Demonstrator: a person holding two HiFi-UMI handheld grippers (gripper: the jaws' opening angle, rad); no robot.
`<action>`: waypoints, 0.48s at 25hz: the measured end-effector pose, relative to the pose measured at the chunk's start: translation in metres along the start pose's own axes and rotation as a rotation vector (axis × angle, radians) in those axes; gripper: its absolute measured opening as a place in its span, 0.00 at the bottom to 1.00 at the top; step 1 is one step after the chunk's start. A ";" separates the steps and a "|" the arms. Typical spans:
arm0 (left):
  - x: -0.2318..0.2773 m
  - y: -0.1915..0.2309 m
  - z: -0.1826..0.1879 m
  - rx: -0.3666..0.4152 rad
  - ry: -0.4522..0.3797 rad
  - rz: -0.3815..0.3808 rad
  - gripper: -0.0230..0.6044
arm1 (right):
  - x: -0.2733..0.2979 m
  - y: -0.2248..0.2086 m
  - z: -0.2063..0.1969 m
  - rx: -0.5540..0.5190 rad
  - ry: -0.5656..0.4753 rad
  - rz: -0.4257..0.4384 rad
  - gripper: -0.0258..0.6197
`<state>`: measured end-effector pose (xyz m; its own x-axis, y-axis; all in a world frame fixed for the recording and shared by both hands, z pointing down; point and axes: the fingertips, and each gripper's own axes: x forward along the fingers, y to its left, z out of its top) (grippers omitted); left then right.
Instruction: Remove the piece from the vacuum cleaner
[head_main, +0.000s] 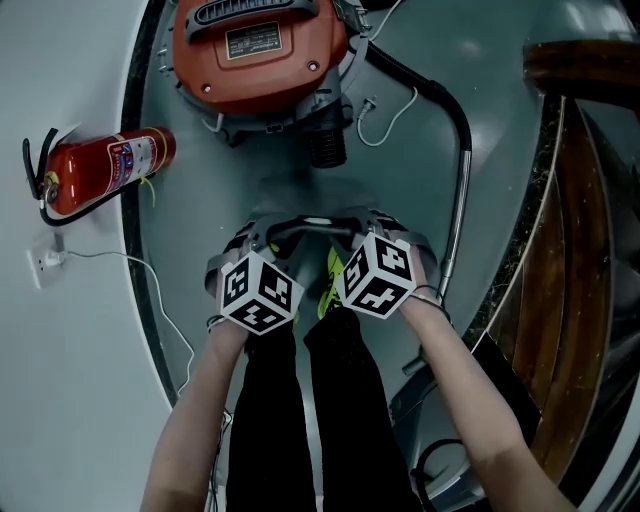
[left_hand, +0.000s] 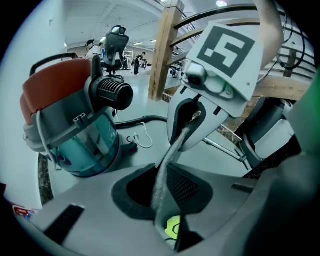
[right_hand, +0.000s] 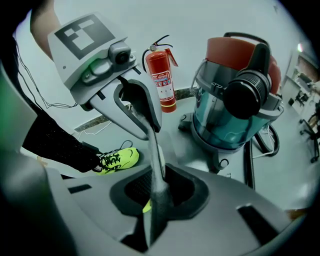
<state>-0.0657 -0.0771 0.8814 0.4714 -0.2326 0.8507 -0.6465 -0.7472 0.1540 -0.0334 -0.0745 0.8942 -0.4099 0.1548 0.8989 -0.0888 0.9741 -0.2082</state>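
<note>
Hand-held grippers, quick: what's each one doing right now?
Left hand-held gripper: closed on the curved grey tube.
Right hand-held gripper: closed on the same tube.

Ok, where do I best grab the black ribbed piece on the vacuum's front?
Take the piece by its ribbed barrel, tongs across its two flanks, coming in from the person's side along its axis. It juts out of the vacuum toward the person with open space around it, and the ribs should help against slipping.
</note>
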 end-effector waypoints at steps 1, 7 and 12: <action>0.001 0.000 -0.001 -0.002 0.002 -0.010 0.15 | 0.001 -0.001 0.000 0.002 0.003 0.005 0.11; 0.005 -0.003 -0.007 -0.005 0.024 -0.048 0.17 | 0.007 0.001 0.000 0.011 0.017 0.040 0.13; 0.006 -0.005 -0.006 0.023 0.019 -0.044 0.22 | 0.008 0.004 0.000 0.003 0.023 0.053 0.15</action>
<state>-0.0634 -0.0706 0.8884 0.4870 -0.1876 0.8530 -0.6114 -0.7707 0.1795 -0.0368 -0.0691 0.9011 -0.3930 0.2097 0.8953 -0.0700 0.9640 -0.2565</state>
